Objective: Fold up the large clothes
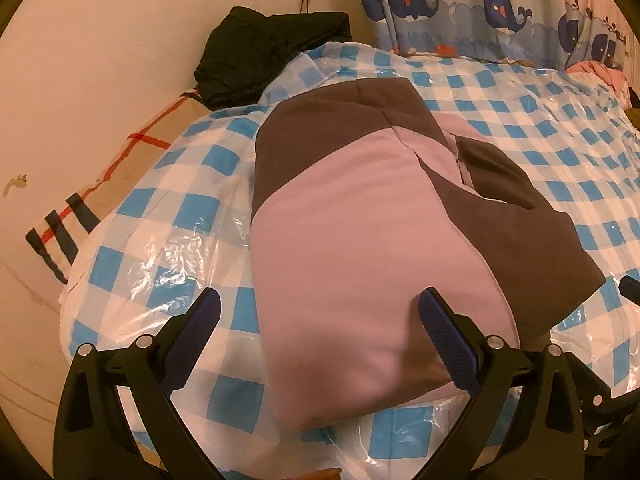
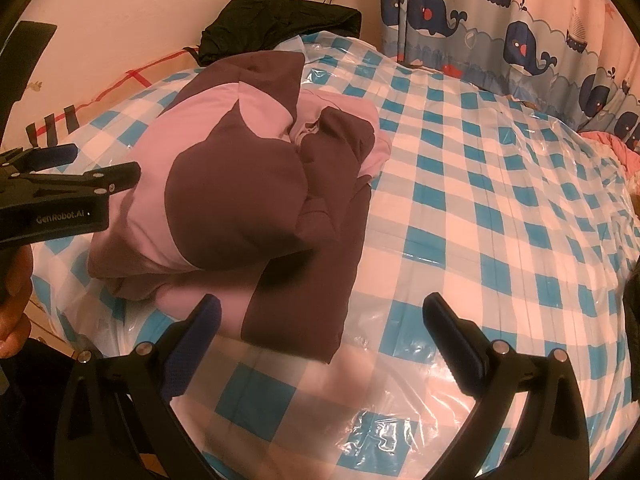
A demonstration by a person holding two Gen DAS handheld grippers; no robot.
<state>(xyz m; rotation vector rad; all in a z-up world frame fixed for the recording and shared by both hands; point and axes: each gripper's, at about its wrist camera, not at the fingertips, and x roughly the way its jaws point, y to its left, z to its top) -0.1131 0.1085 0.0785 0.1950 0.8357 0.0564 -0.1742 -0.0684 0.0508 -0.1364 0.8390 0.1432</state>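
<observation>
A pink and brown garment [image 2: 240, 184] lies bundled in a partly folded heap on a bed covered by a blue and white checked plastic sheet [image 2: 500, 220]. The left gripper [image 1: 320, 320] has its 2 fingers spread apart, the near pink end of the garment between them; whether they touch the cloth cannot be told. The right gripper [image 2: 322, 320] is also spread wide, holding nothing, above the sheet just beside the garment's brown edge. A black garment [image 1: 256, 56] sits by the wall, near a whale-print curtain [image 2: 500, 32].
</observation>
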